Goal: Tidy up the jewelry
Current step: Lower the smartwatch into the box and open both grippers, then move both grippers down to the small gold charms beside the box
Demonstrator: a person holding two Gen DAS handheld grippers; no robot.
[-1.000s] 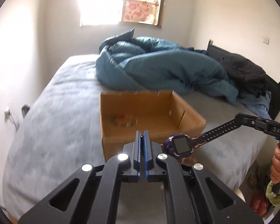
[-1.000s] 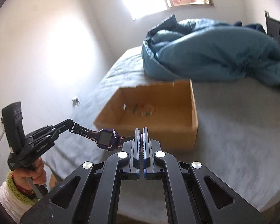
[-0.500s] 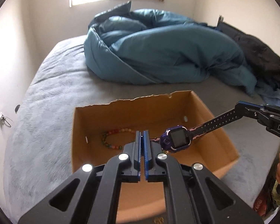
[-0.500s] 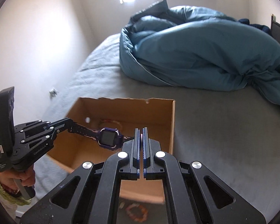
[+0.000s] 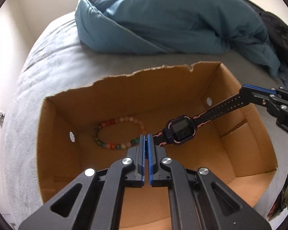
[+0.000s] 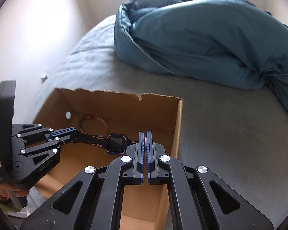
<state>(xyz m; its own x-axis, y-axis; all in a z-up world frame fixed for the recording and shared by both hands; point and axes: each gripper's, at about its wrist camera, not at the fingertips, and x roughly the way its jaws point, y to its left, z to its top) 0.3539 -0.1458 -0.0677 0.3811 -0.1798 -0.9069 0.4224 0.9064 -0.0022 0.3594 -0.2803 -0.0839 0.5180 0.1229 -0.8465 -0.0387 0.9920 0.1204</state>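
Smartwatch (image 5: 182, 132), purple-cased with black-and-pink strap, strung taut between both grippers above the open cardboard box (image 5: 53, 153). Left gripper (image 5: 146, 137) with fingers pressed together, pinching one strap end. Right gripper (image 5: 246, 94) with fingers likewise closed on the other, perforated strap end; from its own camera, a sliver of pink strap caught between the blue pads. Dark watch face turned upward, tilted slightly. Beaded bracelet (image 5: 118, 132) of mixed colours lying flat on the box floor beneath, near the far wall. Box resting on a grey bed (image 6: 230, 134), torn along its far rim. Rumpled teal duvet (image 5: 172, 17) heaped beyond, apart from the box.
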